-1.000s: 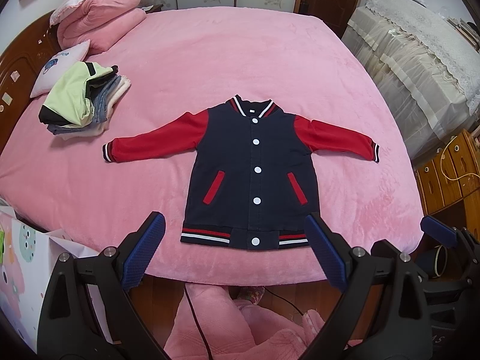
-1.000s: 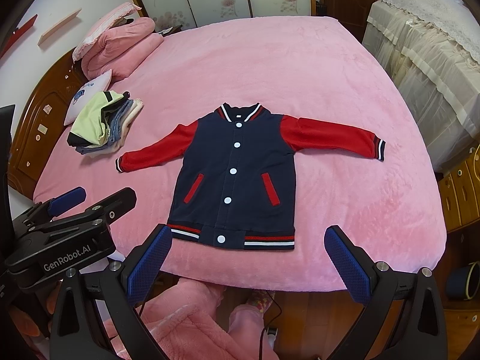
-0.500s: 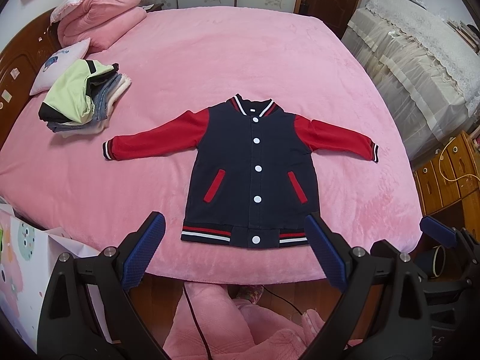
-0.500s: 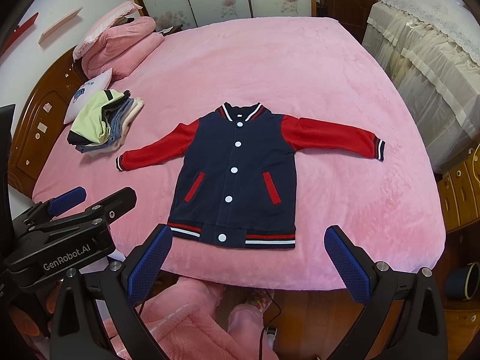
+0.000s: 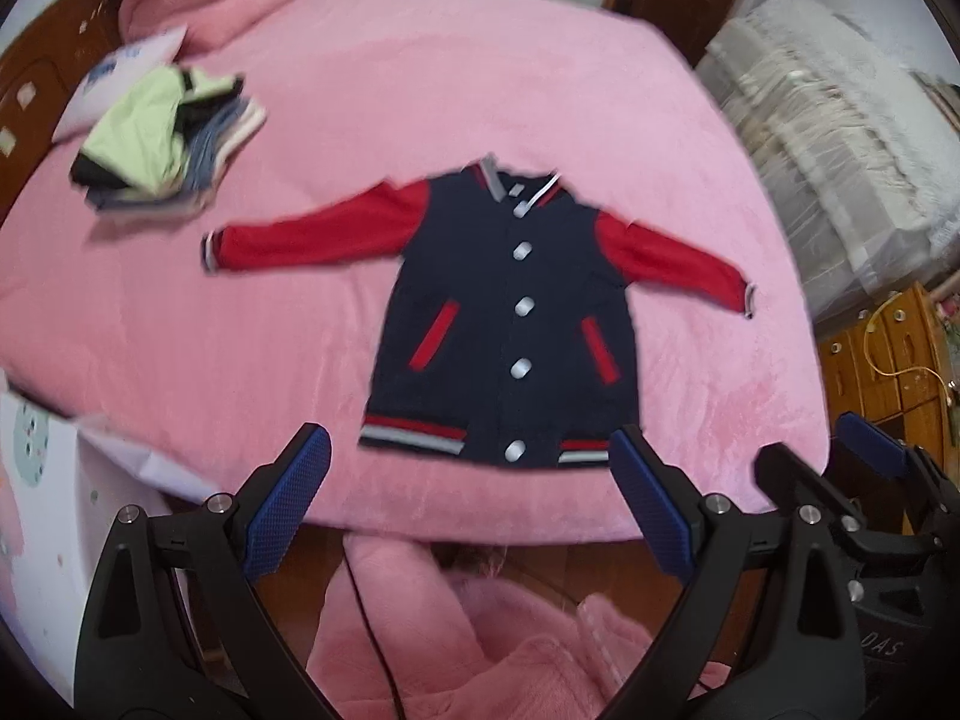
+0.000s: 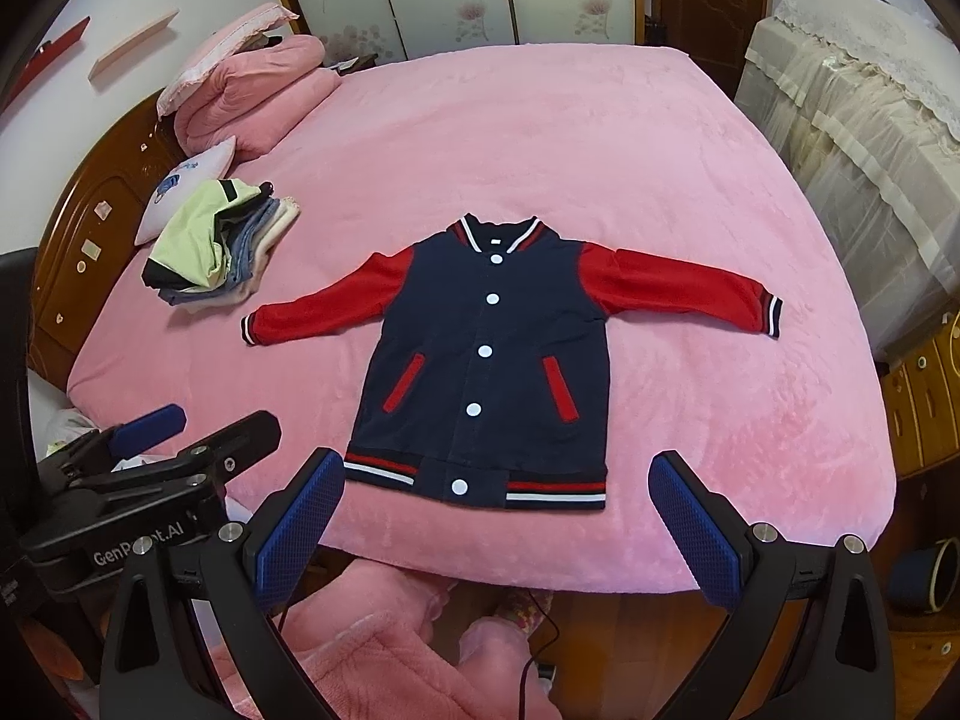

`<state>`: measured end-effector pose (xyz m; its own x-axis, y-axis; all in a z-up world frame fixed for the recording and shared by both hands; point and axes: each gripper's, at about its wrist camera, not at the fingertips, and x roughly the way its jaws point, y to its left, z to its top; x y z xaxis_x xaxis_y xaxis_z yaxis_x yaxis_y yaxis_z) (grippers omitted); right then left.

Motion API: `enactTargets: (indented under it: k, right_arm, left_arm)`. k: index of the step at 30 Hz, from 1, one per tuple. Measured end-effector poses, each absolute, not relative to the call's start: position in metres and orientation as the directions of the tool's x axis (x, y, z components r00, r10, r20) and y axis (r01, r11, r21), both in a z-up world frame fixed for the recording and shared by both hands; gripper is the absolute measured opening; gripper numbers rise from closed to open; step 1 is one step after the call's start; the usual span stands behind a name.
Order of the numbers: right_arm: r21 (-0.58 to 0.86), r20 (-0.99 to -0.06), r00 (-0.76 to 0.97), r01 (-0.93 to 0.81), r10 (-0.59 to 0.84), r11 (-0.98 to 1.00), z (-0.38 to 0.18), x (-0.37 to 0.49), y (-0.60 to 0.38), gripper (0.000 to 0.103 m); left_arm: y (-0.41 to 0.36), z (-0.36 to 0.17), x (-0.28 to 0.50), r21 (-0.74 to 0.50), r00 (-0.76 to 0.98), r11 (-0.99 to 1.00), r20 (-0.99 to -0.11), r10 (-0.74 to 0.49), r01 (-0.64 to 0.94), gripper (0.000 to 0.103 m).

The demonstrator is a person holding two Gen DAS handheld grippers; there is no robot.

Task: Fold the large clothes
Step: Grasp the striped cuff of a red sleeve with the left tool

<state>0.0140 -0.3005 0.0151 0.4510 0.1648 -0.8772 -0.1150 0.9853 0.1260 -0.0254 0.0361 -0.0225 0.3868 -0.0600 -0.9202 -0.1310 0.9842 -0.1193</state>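
A navy varsity jacket (image 6: 486, 360) with red sleeves and white buttons lies flat and face up on the pink bed (image 6: 540, 138), sleeves spread out to both sides. It also shows, blurred, in the left wrist view (image 5: 510, 324). My left gripper (image 5: 474, 504) is open and empty, held off the bed's near edge below the jacket's hem. My right gripper (image 6: 498, 528) is open and empty, also short of the hem. The left gripper's body (image 6: 150, 480) shows at the lower left of the right wrist view.
A pile of folded clothes (image 6: 216, 252) lies at the bed's left, near a small pillow (image 6: 180, 180) and a rolled pink quilt (image 6: 258, 90). A lace-covered cabinet (image 6: 858, 96) stands to the right. Wooden drawers (image 6: 924, 414) stand at the right of the bed's foot.
The left wrist view has turned blurred and shifted, so the left gripper is moving; the jacket sits a little further right and lower in it. The right gripper has barely moved.
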Motion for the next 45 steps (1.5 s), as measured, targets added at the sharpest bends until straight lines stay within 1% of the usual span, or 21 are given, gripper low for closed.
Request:
enactTargets:
  k: [3, 5, 7, 8, 10, 13, 16, 18, 21, 23, 27, 33, 35, 36, 37, 39, 41, 42, 43, 44, 45]
  right_arm:
    - [0.122, -0.887, 0.433, -0.114, 0.160, 0.986, 0.007, 0.017, -0.292, 0.103]
    - [0.127, -0.890, 0.426, -0.111, 0.162, 0.986, -0.002, 0.017, -0.281, 0.103]
    - [0.101, -0.904, 0.405, -0.119, 0.141, 0.988, -0.016, 0.021, -0.271, 0.103]
    - [0.082, -0.914, 0.385, -0.128, 0.126, 0.988, -0.024, 0.023, -0.263, 0.103]
    - [0.046, -0.937, 0.336, -0.155, 0.096, 0.987, -0.042, 0.030, -0.247, 0.103]
    - [0.040, -0.956, 0.281, -0.175, 0.089, 0.984, -0.068, 0.044, -0.218, 0.103]
    - [0.074, -0.963, 0.239, -0.196, 0.121, 0.978, -0.094, 0.065, -0.184, 0.103]
    - [0.079, -0.964, 0.234, -0.202, 0.126, 0.976, -0.107, 0.078, -0.160, 0.103]
    - [0.057, -0.965, 0.239, -0.208, 0.108, 0.976, -0.122, 0.103, -0.122, 0.103]
    - [0.056, -0.967, 0.232, -0.209, 0.105, 0.976, -0.133, 0.118, -0.100, 0.103]
    - [0.072, -0.977, 0.182, -0.204, 0.110, 0.976, -0.164, 0.149, -0.062, 0.103]
    - [0.050, -0.982, 0.170, -0.198, 0.084, 0.979, -0.198, 0.174, -0.024, 0.103]
    - [0.089, -0.981, 0.154, -0.161, 0.114, 0.983, -0.209, 0.182, -0.021, 0.103]
    - [0.108, -0.981, 0.146, -0.131, 0.127, 0.985, -0.214, 0.184, -0.022, 0.103]
    - [0.128, -0.982, 0.132, -0.082, 0.138, 0.988, -0.221, 0.189, -0.023, 0.103]
    - [0.177, -0.980, 0.102, 0.033, 0.173, 0.984, -0.234, 0.195, -0.030, 0.103]
    - [0.212, -0.976, 0.081, 0.122, 0.203, 0.970, -0.245, 0.198, -0.039, 0.103]
    - [0.219, -0.975, 0.069, 0.167, 0.210, 0.961, -0.252, 0.201, -0.042, 0.103]
    - [0.222, -0.975, 0.060, 0.193, 0.214, 0.956, -0.256, 0.202, -0.048, 0.103]
    - [0.223, -0.975, 0.054, 0.216, 0.216, 0.951, -0.261, 0.203, -0.055, 0.103]
    - [0.217, -0.976, 0.045, 0.239, 0.212, 0.947, -0.266, 0.207, -0.058, 0.103]
  left_arm:
    - [0.060, -0.052, -0.024, -0.181, 0.290, 0.963, -0.950, -0.118, -0.201, 0.093]
    - [0.081, -0.077, -0.024, -0.228, 0.239, 0.932, -0.958, -0.162, -0.282, 0.093]
    - [0.102, -0.105, -0.022, -0.165, 0.166, 0.911, -0.980, -0.108, -0.378, 0.093]
    - [0.114, -0.121, -0.020, -0.072, 0.095, 0.905, -0.995, -0.035, -0.419, 0.093]
    - [0.136, -0.144, -0.014, 0.036, 0.003, 0.887, -0.999, 0.042, -0.460, 0.093]
    - [0.177, -0.169, -0.005, 0.040, -0.026, 0.848, -0.999, 0.030, -0.529, 0.093]
    - [0.222, -0.182, 0.011, 0.022, 0.016, 0.824, -0.999, 0.038, -0.566, 0.093]
    - [0.246, -0.187, 0.025, 0.012, 0.069, 0.831, -0.996, 0.060, -0.556, 0.093]
    - [0.283, -0.201, 0.055, 0.121, 0.068, 0.843, -0.981, 0.182, -0.525, 0.093]
    - [0.302, -0.210, 0.072, 0.150, 0.080, 0.841, -0.972, 0.222, -0.519, 0.093]
    - [0.341, -0.228, 0.111, 0.067, 0.182, 0.870, -0.967, 0.176, -0.488, 0.093]
    - [0.368, -0.244, 0.177, 0.006, 0.327, 0.929, -0.935, 0.137, -0.370, 0.093]
    - [0.373, -0.254, 0.192, -0.028, 0.345, 0.935, -0.933, 0.102, -0.352, 0.089]
    - [0.372, -0.257, 0.196, -0.043, 0.346, 0.937, -0.934, 0.085, -0.347, 0.085]
    - [0.373, -0.263, 0.203, -0.056, 0.342, 0.938, -0.937, 0.069, -0.342, 0.080]
    - [0.371, -0.276, 0.212, -0.072, 0.322, 0.940, -0.946, 0.043, -0.335, 0.078]
    - [0.364, -0.283, 0.215, -0.122, 0.312, 0.939, -0.950, -0.016, -0.321, 0.063]
    - [0.363, -0.285, 0.219, -0.122, 0.308, 0.938, -0.951, -0.017, -0.325, 0.047]
    - [0.361, -0.285, 0.220, -0.103, 0.313, 0.936, -0.950, 0.007, -0.336, 0.039]
    - [0.357, -0.281, 0.220, -0.080, 0.324, 0.938, -0.945, 0.036, -0.337, 0.038]
    - [0.352, -0.277, 0.220, -0.066, 0.340, 0.943, -0.939, 0.051, -0.326, 0.030]
